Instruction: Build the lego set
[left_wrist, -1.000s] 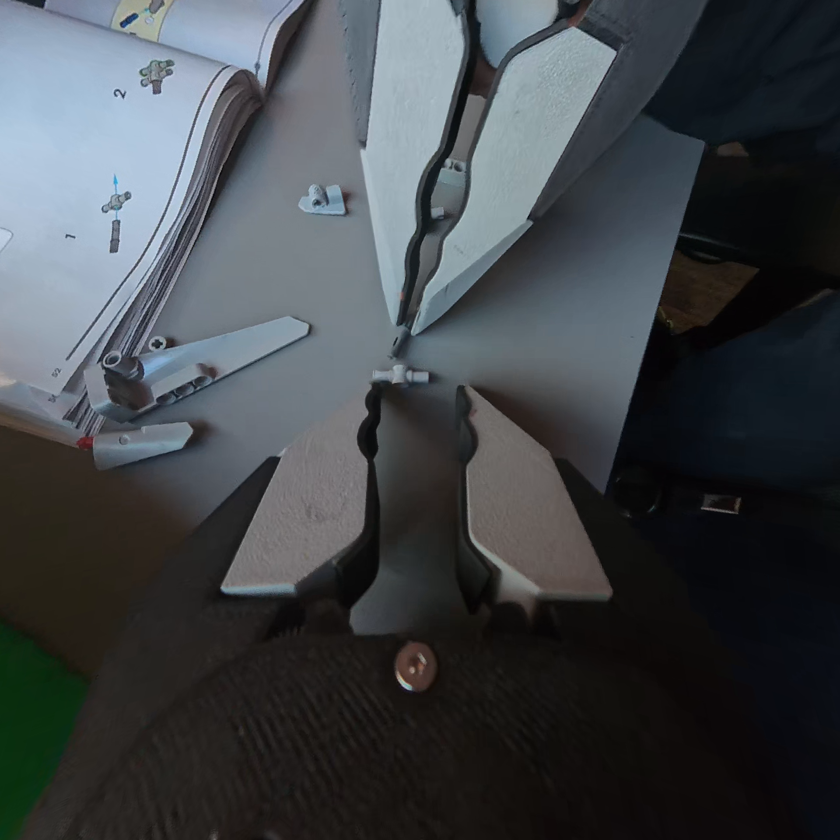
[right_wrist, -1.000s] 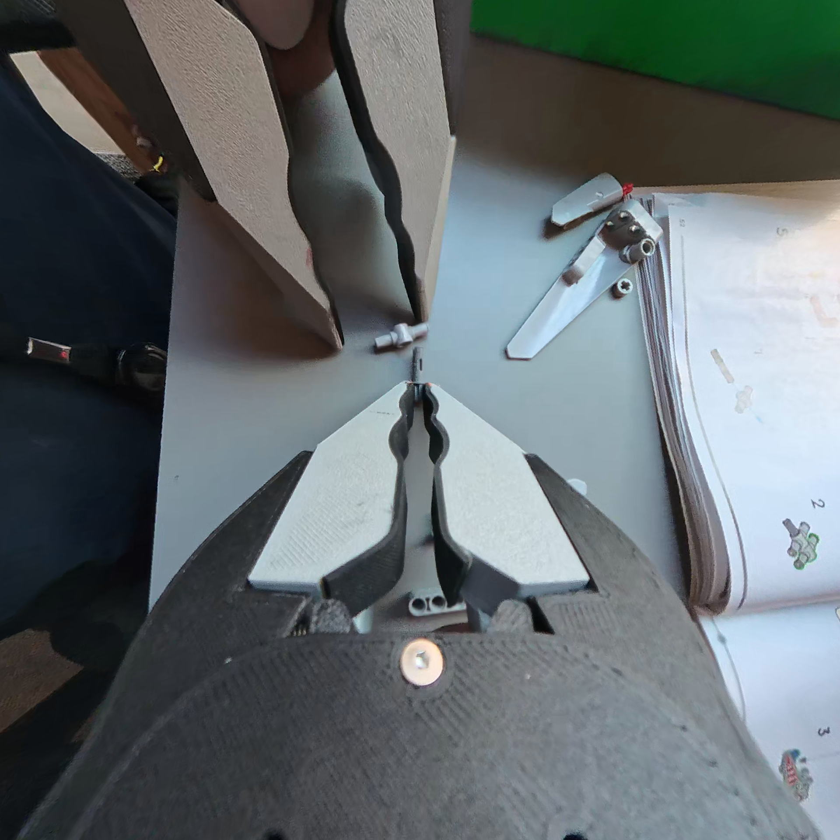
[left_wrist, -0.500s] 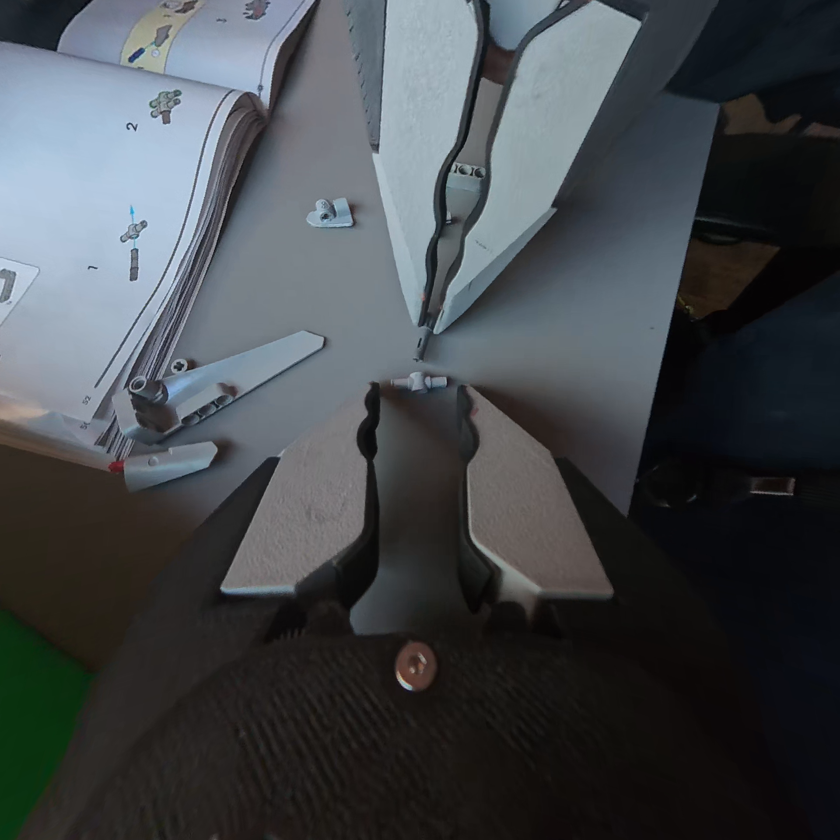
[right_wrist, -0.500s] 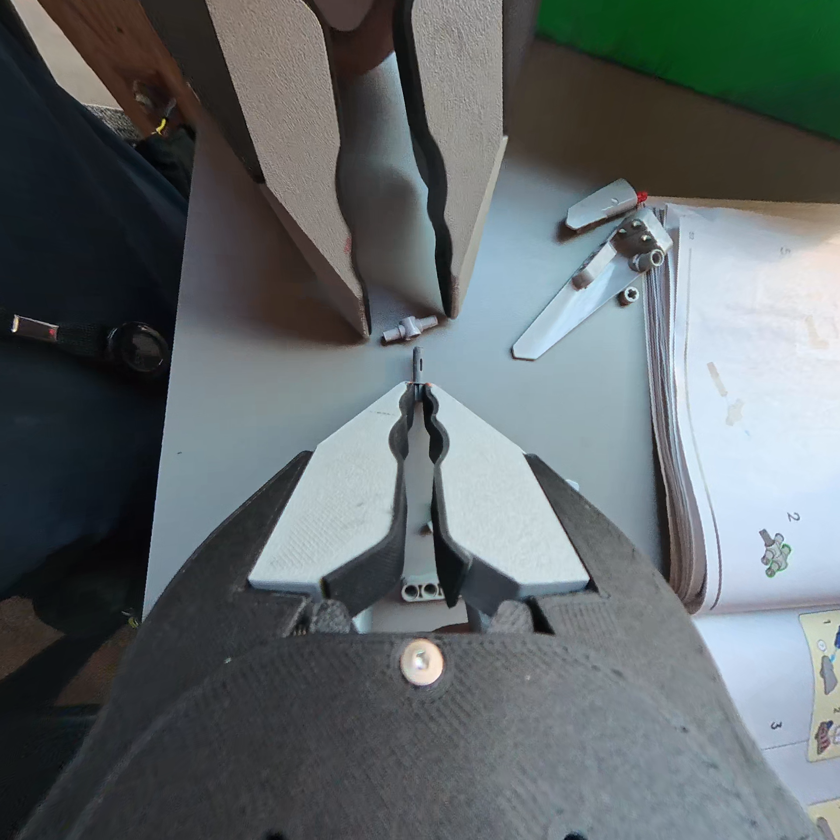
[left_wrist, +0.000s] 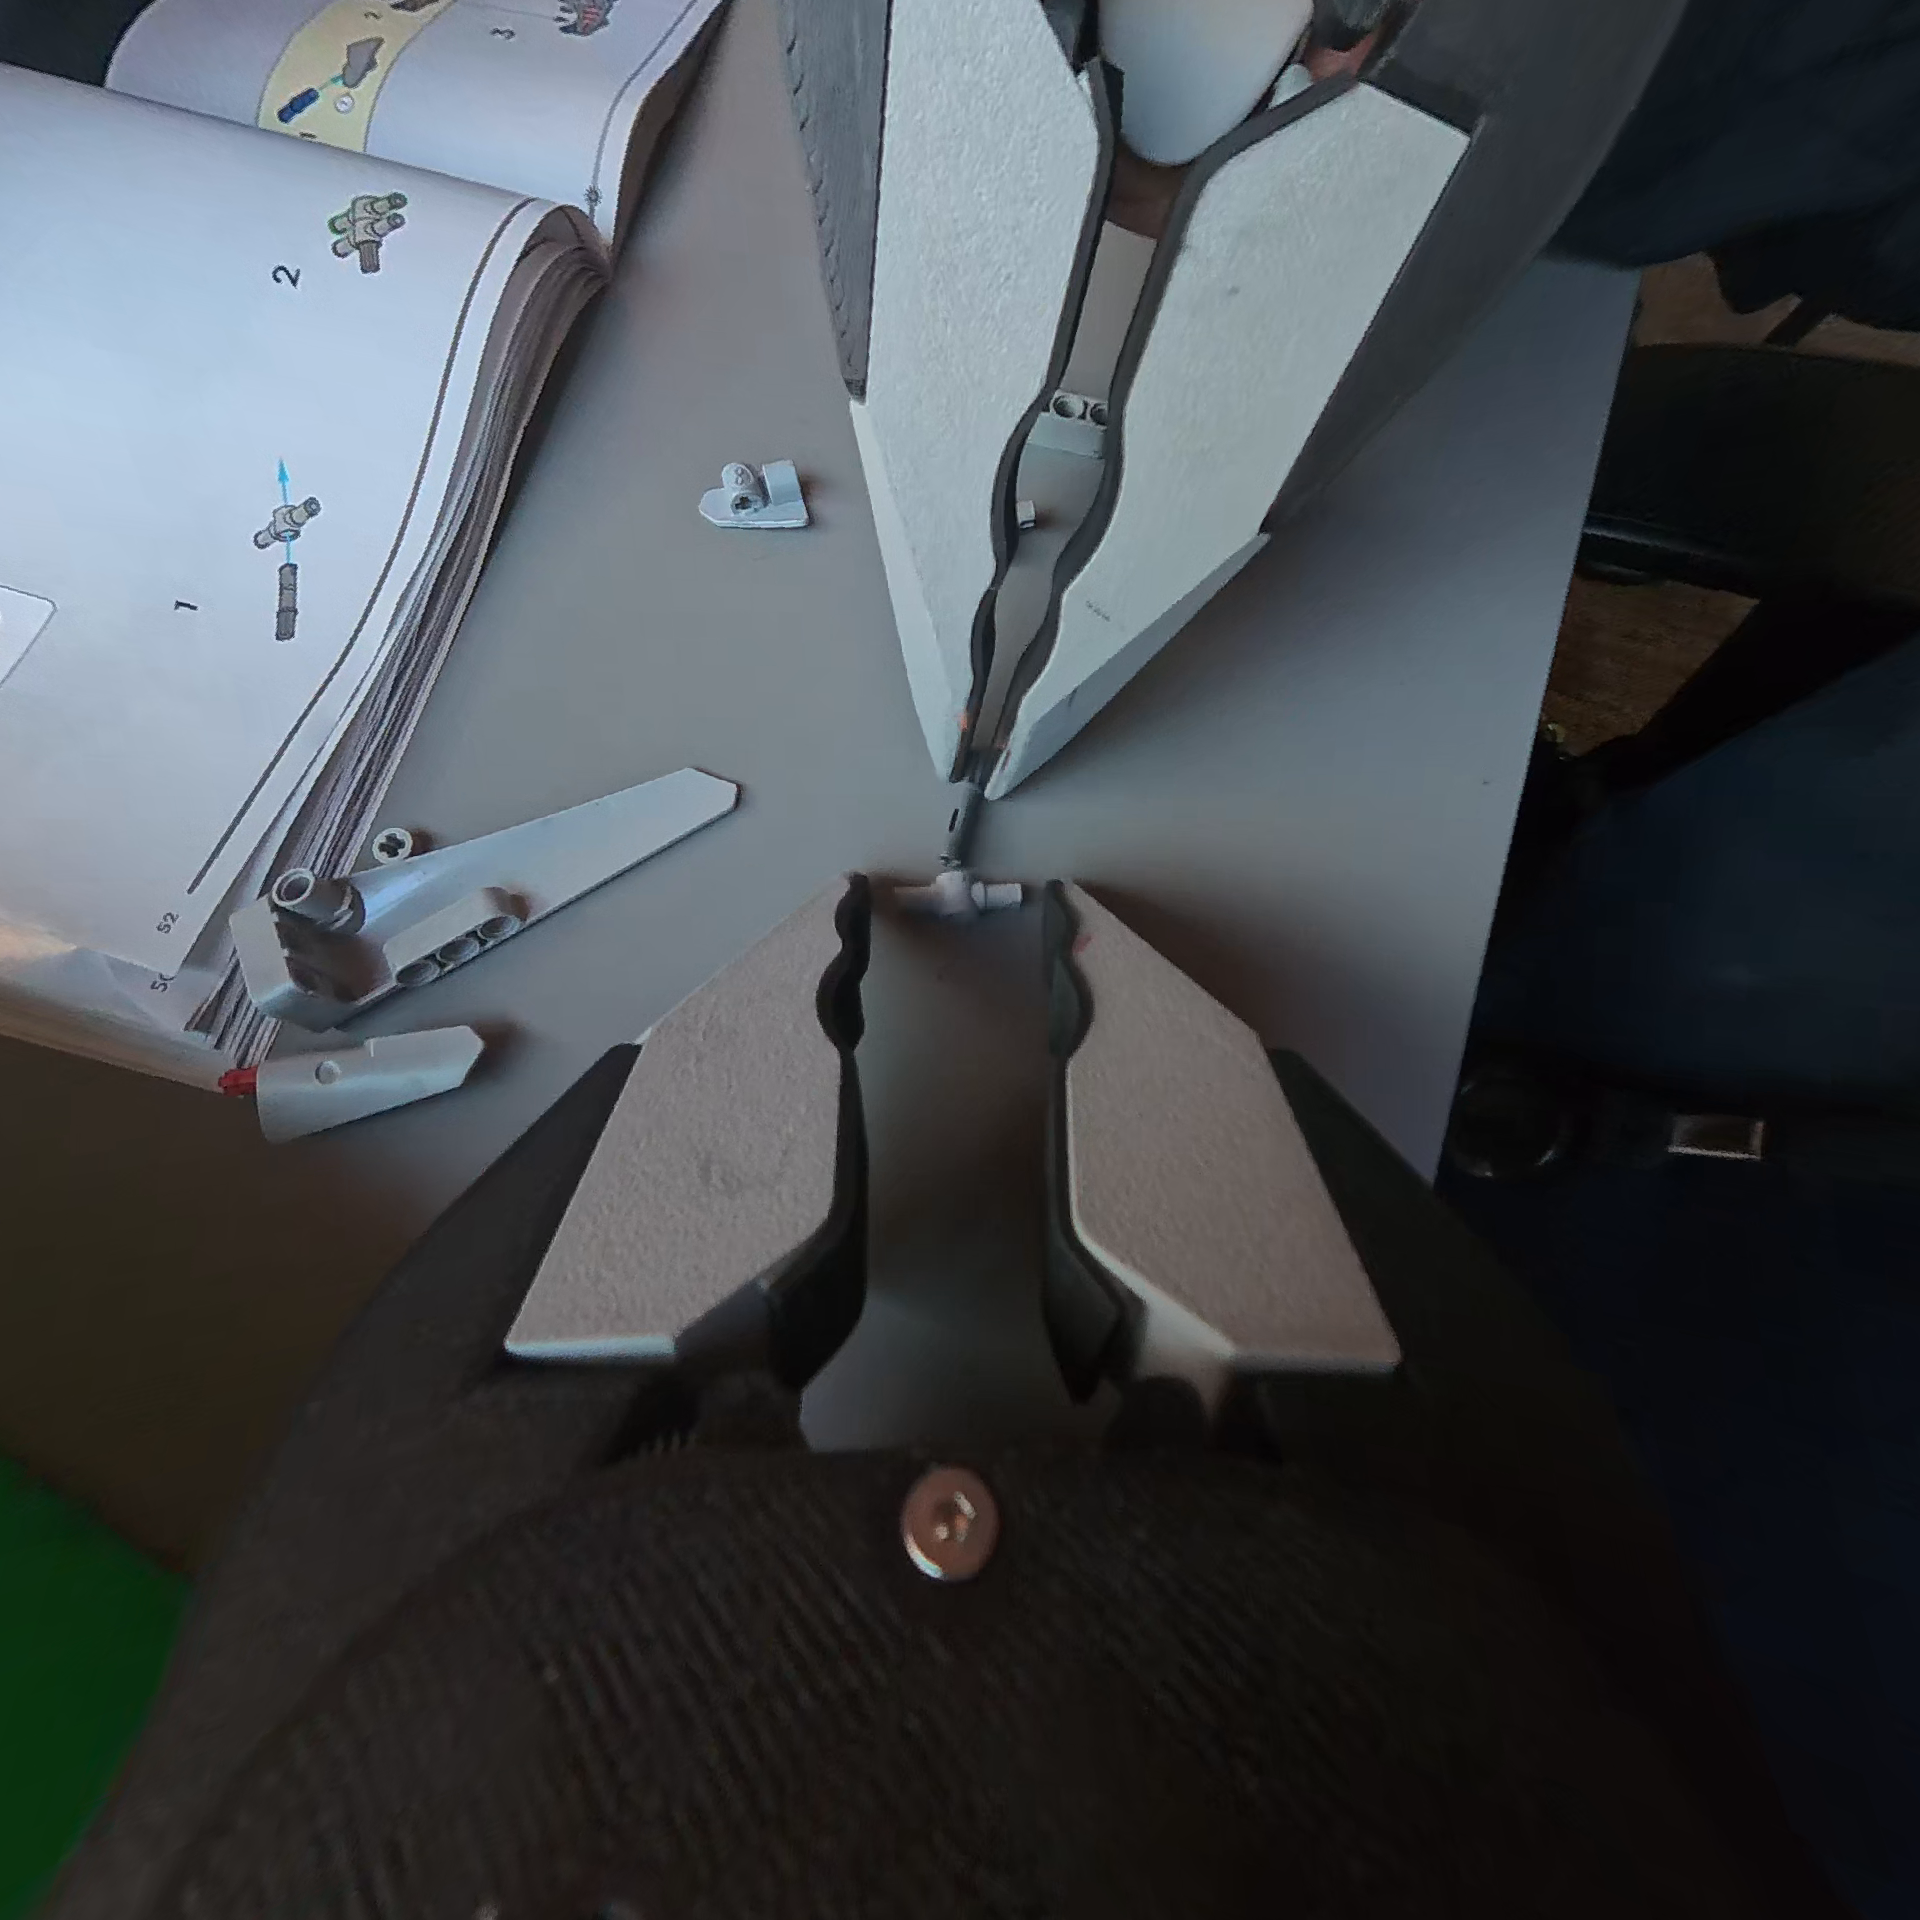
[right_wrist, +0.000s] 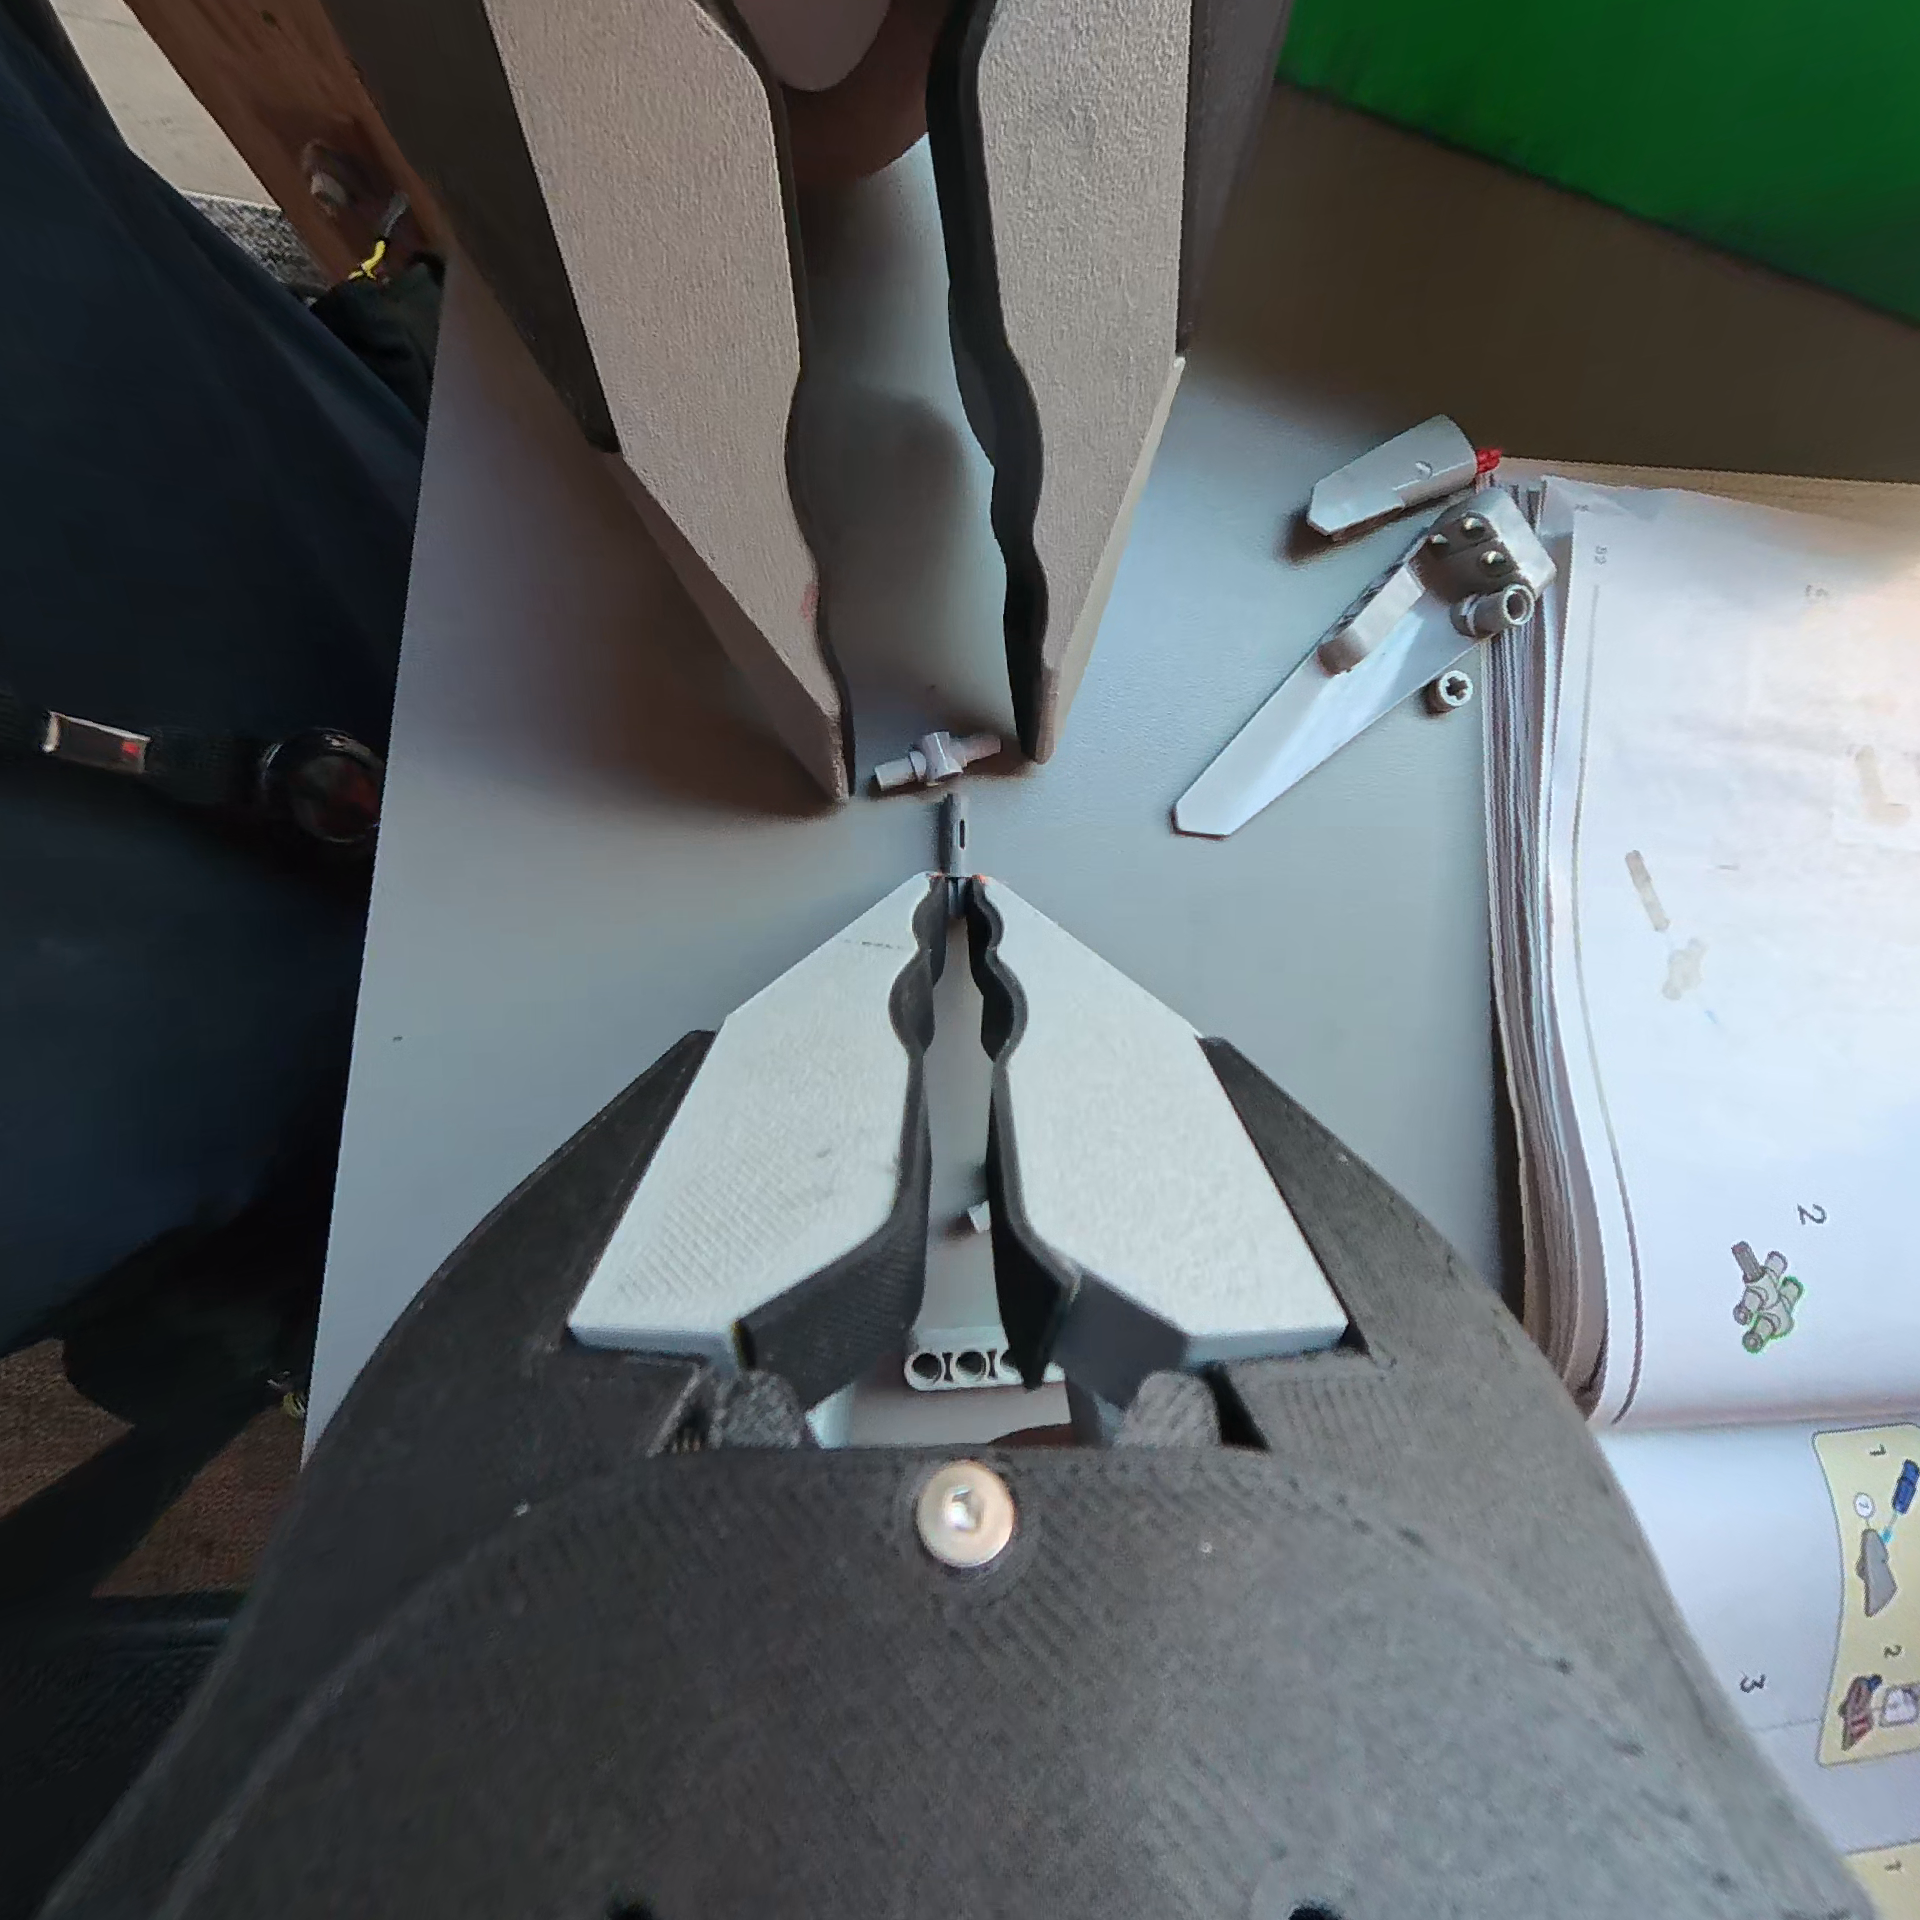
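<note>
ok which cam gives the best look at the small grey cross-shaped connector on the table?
Right wrist view: the connector is sharp, whole and lies between the open jaws of the left gripper. In the left wrist view the connector is blurred and sits right at that gripper's tips, with the dark pin nearly touching it.

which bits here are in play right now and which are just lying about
In play:
- dark pin in the right gripper
- light grey connector between the open left gripper fingers
- instruction booklet

Lying about:
- wing assembly
- small pointed panel
- small bracket
</note>
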